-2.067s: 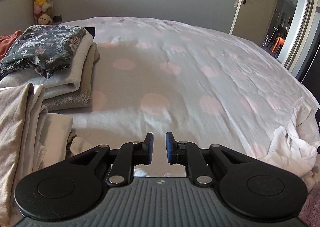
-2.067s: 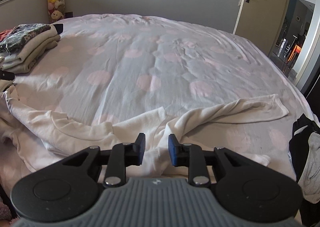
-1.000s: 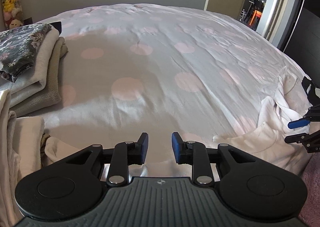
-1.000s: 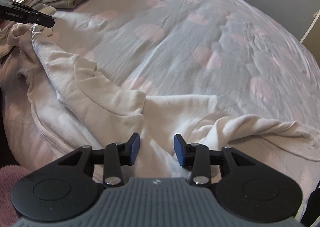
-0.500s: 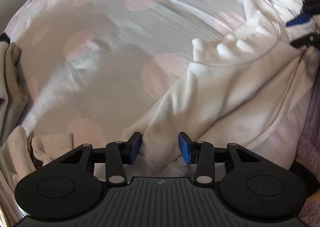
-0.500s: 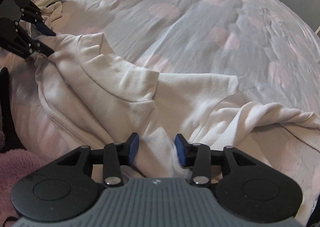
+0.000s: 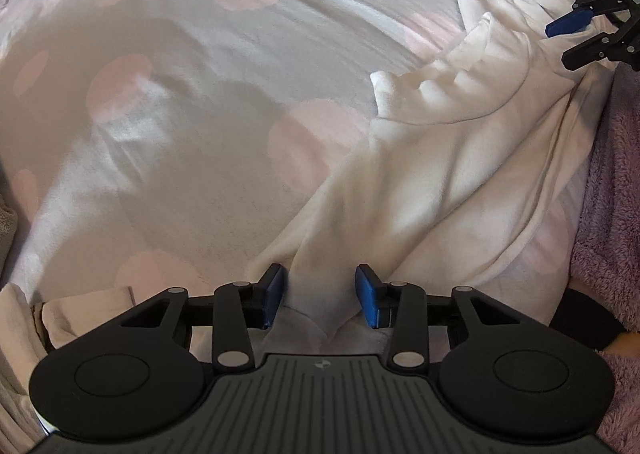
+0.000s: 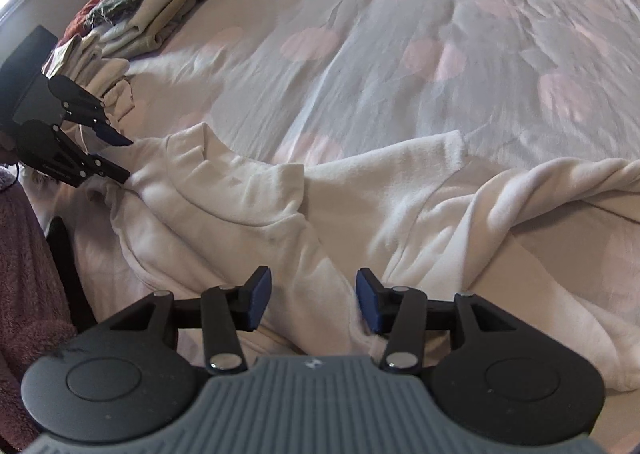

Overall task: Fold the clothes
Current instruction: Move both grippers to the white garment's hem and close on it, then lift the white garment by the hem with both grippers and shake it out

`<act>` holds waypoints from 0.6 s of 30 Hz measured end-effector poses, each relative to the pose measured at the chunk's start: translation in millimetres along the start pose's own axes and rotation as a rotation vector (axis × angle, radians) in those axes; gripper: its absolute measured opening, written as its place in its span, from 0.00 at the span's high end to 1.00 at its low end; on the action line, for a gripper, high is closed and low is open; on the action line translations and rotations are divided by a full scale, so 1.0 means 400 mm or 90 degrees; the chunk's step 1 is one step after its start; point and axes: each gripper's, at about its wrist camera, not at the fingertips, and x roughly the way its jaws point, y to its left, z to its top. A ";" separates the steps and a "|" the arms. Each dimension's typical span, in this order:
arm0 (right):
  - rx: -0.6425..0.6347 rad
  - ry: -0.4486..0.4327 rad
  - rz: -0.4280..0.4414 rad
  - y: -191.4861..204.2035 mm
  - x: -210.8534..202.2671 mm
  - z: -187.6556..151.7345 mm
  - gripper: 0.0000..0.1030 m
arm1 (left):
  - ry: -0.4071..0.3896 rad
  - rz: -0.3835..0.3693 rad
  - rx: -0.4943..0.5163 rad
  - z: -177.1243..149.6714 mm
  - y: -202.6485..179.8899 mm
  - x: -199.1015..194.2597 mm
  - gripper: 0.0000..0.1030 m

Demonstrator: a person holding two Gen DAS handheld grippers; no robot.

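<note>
On the dotted bedspread (image 8: 400,66), cream sweatshirt (image 8: 248,190) rumpled, hem cut off, both grippers' jaws apart astride folds.

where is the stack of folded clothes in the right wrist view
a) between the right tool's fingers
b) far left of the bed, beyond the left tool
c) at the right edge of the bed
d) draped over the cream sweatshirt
b: the stack of folded clothes sits at the bed's far left, past the left tool, apart from the cream sweatshirt.
</note>
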 end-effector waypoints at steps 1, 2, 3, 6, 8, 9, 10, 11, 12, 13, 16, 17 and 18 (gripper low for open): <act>-0.003 -0.002 0.002 -0.006 -0.010 0.001 0.51 | 0.002 -0.008 -0.004 0.001 0.005 -0.001 0.67; -0.010 -0.004 0.002 -0.013 -0.021 0.001 0.51 | 0.003 -0.015 -0.007 0.003 0.011 -0.001 0.68; -0.016 -0.005 0.002 -0.021 -0.031 0.001 0.51 | 0.004 -0.020 -0.008 0.004 0.016 -0.002 0.70; -0.033 0.000 0.004 -0.052 -0.060 0.001 0.51 | 0.004 -0.034 -0.014 0.006 0.032 -0.008 0.73; -0.042 0.008 0.008 -0.072 -0.073 0.003 0.51 | 0.002 -0.039 -0.019 0.004 0.041 -0.013 0.74; -0.048 0.011 0.014 -0.077 -0.076 0.004 0.52 | 0.001 -0.041 -0.021 0.002 0.045 -0.016 0.76; -0.055 0.014 0.020 -0.083 -0.079 0.005 0.53 | -0.001 -0.042 -0.023 0.000 0.048 -0.019 0.77; -0.065 0.017 0.031 -0.083 -0.078 0.006 0.53 | -0.003 -0.042 -0.027 -0.002 0.050 -0.023 0.78; -0.077 0.021 0.040 -0.080 -0.076 0.008 0.55 | -0.006 -0.039 -0.031 -0.004 0.049 -0.025 0.78; -0.093 0.027 0.048 -0.074 -0.071 0.010 0.55 | -0.009 -0.034 -0.031 -0.005 0.047 -0.028 0.79; -0.144 0.060 0.043 -0.050 -0.033 0.017 0.58 | -0.019 -0.015 -0.032 -0.012 0.036 -0.034 0.82; -0.156 0.074 0.037 -0.044 -0.018 0.020 0.59 | -0.022 -0.007 -0.032 -0.015 0.029 -0.035 0.83; -0.168 0.090 0.029 -0.039 -0.001 0.018 0.62 | -0.025 0.003 -0.032 -0.018 0.022 -0.037 0.85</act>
